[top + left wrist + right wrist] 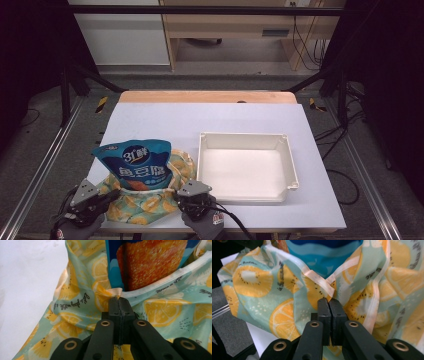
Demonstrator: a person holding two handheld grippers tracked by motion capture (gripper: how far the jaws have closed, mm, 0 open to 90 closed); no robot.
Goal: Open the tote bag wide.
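A cloth bag [145, 202] printed with orange slices on pale green lies at the table's front left. A blue snack pouch [136, 164] stands in its mouth, its top half sticking out. My left gripper [112, 194] is shut on the bag's hemmed rim at the left side of the mouth; in the left gripper view the jaws [119, 300] pinch the cream hem just below the pouch [150, 262]. My right gripper [184, 196] is shut on the rim at the right side, where the jaws [329, 301] clamp the folded hem of the bag [287, 290].
A white rectangular tray [290, 165] sits to the right of the bag on the pale mat [165, 120]. The table's front edge runs just behind my hands. Dark frame rails and cables flank the table on both sides.
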